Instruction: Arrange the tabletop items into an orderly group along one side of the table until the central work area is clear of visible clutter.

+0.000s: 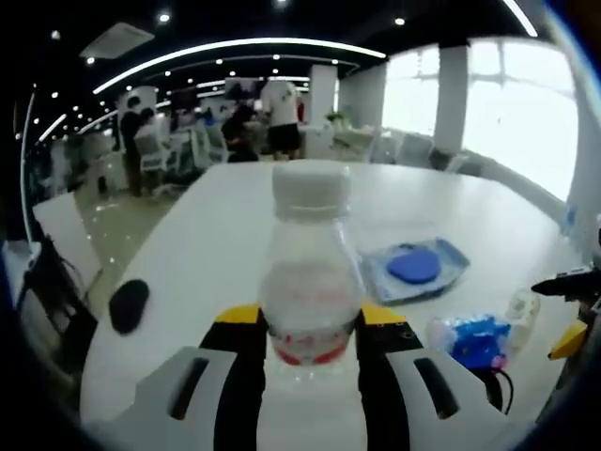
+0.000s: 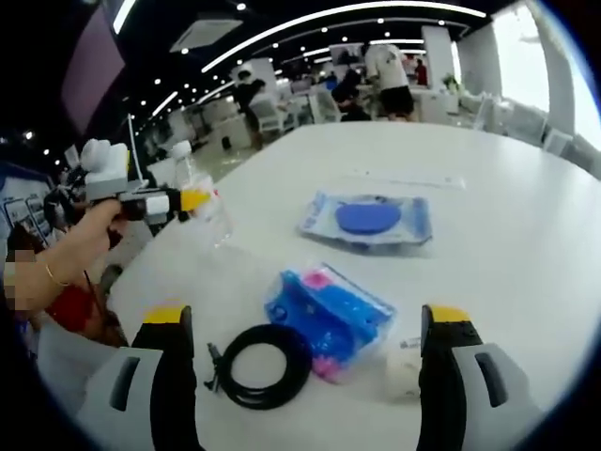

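bottle (image 1: 311, 282) base hidden between jaws, label blurred (reddish band), distant people (image 1: 254, 122) indistinct

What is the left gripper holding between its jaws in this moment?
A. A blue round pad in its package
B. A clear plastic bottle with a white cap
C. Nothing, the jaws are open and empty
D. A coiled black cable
B: in the left gripper view, the left gripper has its jaws closed on the sides of the clear plastic bottle, while the coiled black cable lies on the table.
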Motion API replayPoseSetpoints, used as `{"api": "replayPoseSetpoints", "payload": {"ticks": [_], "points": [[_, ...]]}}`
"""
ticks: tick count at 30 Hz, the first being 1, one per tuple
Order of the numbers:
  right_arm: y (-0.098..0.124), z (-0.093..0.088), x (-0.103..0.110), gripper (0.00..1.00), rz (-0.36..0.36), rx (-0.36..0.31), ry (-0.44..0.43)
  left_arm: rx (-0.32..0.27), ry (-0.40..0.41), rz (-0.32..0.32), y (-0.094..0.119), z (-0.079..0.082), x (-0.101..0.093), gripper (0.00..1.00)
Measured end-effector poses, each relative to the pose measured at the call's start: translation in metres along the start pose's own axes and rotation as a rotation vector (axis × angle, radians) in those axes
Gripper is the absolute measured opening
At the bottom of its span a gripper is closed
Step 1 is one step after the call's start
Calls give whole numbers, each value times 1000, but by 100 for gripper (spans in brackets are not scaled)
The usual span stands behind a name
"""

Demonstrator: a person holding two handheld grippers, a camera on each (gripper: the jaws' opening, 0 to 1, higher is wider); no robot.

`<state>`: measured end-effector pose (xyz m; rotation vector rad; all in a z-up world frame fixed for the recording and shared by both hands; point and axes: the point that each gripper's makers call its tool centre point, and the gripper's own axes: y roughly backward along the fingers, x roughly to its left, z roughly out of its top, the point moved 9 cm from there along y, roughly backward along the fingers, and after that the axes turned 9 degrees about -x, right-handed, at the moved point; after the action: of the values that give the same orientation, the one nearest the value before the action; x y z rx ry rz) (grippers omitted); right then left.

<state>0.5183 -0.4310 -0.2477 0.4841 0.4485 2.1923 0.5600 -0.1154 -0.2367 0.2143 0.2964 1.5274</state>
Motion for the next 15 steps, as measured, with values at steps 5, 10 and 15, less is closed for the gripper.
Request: {"api": "replayPoseSetpoints", "payload": {"ticks": [5,10,15], "points": [[-4,-6,-2,99,-4,32,-2,6,-5,-2,-18,3,7,35],[-2,-8,-5,99,-7,43,-8,9,-5,-4,-37,4,14,34],[0,-8,-10,99,-17,35,-22,-1,-15,-10,-55,9,22,34]]}}
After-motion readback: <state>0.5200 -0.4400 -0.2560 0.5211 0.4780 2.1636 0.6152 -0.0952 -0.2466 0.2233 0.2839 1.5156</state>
